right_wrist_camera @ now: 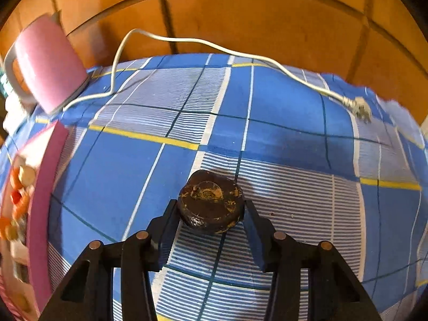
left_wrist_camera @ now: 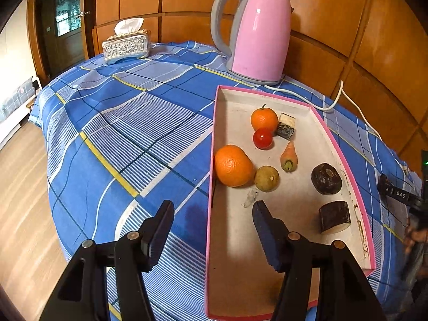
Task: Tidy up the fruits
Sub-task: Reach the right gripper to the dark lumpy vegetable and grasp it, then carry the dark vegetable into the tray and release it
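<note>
A shallow pink-rimmed tray (left_wrist_camera: 267, 98) on the blue plaid cloth holds a large orange (left_wrist_camera: 232, 165), a tangerine (left_wrist_camera: 264, 119), a red tomato (left_wrist_camera: 262, 138), a small carrot (left_wrist_camera: 289, 157), a yellow-green fruit (left_wrist_camera: 266, 178) and two dark brown pieces (left_wrist_camera: 326, 178). My left gripper (left_wrist_camera: 212, 204) hovers open and holds nothing, its fingers on either side of the tray's left wall. In the right wrist view, my right gripper (right_wrist_camera: 210, 204) is shut on another dark brown round fruit (right_wrist_camera: 211, 200) resting on the cloth, to the right of the tray (right_wrist_camera: 40, 187).
A pink kettle (left_wrist_camera: 256, 34) stands behind the tray, its white cord (right_wrist_camera: 187, 40) trailing across the cloth to a loose plug (right_wrist_camera: 361, 108). A silver tissue box (left_wrist_camera: 125, 46) sits at the far left corner. Wooden panelling backs the table; the floor drops away on the left.
</note>
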`<state>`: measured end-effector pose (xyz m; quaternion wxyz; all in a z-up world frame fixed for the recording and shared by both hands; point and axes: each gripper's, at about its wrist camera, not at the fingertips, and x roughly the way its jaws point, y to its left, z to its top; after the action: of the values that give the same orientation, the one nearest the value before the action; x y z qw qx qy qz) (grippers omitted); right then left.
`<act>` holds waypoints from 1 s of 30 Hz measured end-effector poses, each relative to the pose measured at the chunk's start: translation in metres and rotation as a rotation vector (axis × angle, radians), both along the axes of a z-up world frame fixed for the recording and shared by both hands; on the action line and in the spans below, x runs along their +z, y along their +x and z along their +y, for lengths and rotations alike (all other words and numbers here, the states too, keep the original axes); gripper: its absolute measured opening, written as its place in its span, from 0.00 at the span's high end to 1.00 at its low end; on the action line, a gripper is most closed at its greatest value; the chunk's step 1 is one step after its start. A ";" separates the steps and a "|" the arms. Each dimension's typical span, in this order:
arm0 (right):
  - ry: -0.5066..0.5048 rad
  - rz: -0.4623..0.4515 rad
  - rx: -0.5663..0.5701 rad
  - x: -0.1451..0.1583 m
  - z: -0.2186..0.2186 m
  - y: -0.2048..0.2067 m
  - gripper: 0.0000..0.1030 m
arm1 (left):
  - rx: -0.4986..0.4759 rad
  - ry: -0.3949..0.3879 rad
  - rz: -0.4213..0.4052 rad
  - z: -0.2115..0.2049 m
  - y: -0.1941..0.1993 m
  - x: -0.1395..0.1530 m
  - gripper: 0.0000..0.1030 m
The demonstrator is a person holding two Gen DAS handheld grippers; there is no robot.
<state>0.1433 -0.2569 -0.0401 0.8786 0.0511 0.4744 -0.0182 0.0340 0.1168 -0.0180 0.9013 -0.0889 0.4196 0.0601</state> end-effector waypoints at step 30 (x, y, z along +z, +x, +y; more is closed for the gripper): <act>-0.045 -0.042 0.067 0.001 0.008 -0.051 0.56 | -0.014 -0.011 0.000 -0.003 -0.010 0.002 0.40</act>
<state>0.0922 -0.2491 -0.0395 0.8894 0.0158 0.4568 0.0015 0.0240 0.1141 -0.0158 0.9013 -0.0911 0.4204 0.0512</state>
